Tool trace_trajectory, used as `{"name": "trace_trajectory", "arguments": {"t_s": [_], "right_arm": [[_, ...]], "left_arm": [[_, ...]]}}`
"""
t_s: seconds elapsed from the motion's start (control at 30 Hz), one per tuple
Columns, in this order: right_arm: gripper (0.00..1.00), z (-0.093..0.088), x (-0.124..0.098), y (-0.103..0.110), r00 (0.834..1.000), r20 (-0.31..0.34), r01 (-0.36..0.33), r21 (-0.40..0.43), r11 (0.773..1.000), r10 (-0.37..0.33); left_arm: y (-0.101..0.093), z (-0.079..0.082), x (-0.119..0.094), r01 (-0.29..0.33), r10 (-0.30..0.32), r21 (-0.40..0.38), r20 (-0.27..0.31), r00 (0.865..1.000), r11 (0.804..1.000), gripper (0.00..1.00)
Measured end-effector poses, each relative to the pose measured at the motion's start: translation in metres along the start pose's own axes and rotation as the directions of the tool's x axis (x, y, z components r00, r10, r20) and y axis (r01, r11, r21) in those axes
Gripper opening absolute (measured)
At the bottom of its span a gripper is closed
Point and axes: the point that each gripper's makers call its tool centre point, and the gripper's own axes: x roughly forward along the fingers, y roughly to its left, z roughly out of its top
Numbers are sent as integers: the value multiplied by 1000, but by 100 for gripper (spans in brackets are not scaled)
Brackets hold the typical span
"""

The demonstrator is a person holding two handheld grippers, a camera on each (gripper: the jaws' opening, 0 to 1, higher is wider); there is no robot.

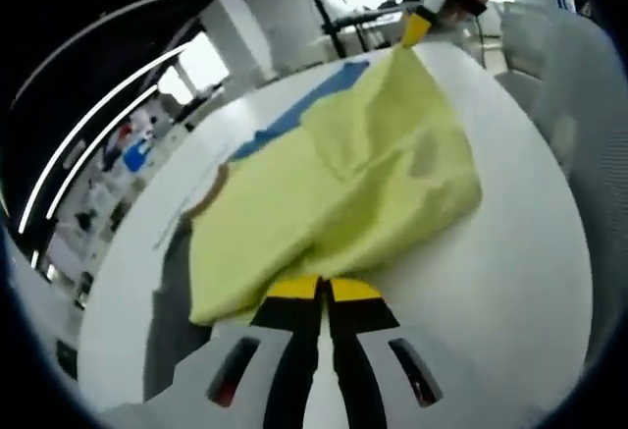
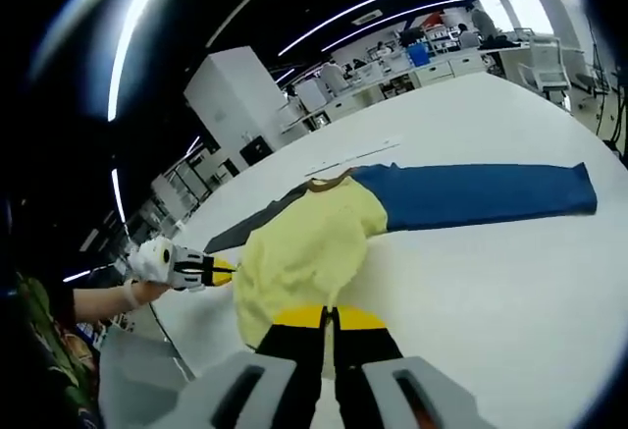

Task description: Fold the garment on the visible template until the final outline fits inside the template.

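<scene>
The soft, light yellow cloth garment with 1 blue sleeve (image 1: 343, 184) (image 2: 304, 252) on the white table (image 1: 510, 282) is pinched at 2 edges by the left gripper (image 1: 324, 289) (image 2: 224, 271) and right gripper (image 2: 329, 317) (image 1: 416, 28); corners are best held.

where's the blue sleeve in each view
Left gripper view: the blue sleeve runs as a narrow strip at upper centre, along the far edge of the yellow body, toward the right gripper.
Right gripper view: it stretches from centre out to the right across the white table.
Shared landmark: the brown collar, where the sleeve meets the yellow body.
</scene>
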Motion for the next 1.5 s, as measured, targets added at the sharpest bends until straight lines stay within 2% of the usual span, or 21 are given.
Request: {"name": "trace_trajectory", "arguments": {"t_s": [0.3, 0.47, 0.6, 0.7, 0.93, 1.13, 1.5], "right_arm": [[0, 2, -3, -1, 1000, 5, 0, 6, 1000, 0], [0, 11, -7, -6, 1000, 24, 12, 3, 1000, -12], [0, 21, -10, -17, 998, 47, 38, 19, 999, -39], [0, 24, -10, -28, 996, 54, 63, 39, 997, -65], [0, 29, -6, -34, 994, 60, 85, 44, 995, -87], [0, 37, -2, -40, 991, 86, 102, 62, 993, -107], [0, 37, 5, -54, 989, 75, 125, 83, 989, -131]], "left_arm": [[30, 37, -10, -19, 19, 1, 39, 999, 1000, 0], [48, 57, -6, -19, 16, 40, 54, 998, 999, 0], [63, 66, 2, -18, 16, 28, 61, 998, 999, 0], [73, 67, 10, -21, 21, 12, 54, 998, 1000, 0], [89, 61, 40, -6, 6, -35, 17, 1000, 999, 0], [94, 53, 59, 4, -5, -68, -22, 1000, 998, 0], [94, 35, 82, 32, -39, -107, -61, 997, 994, 0]]}}
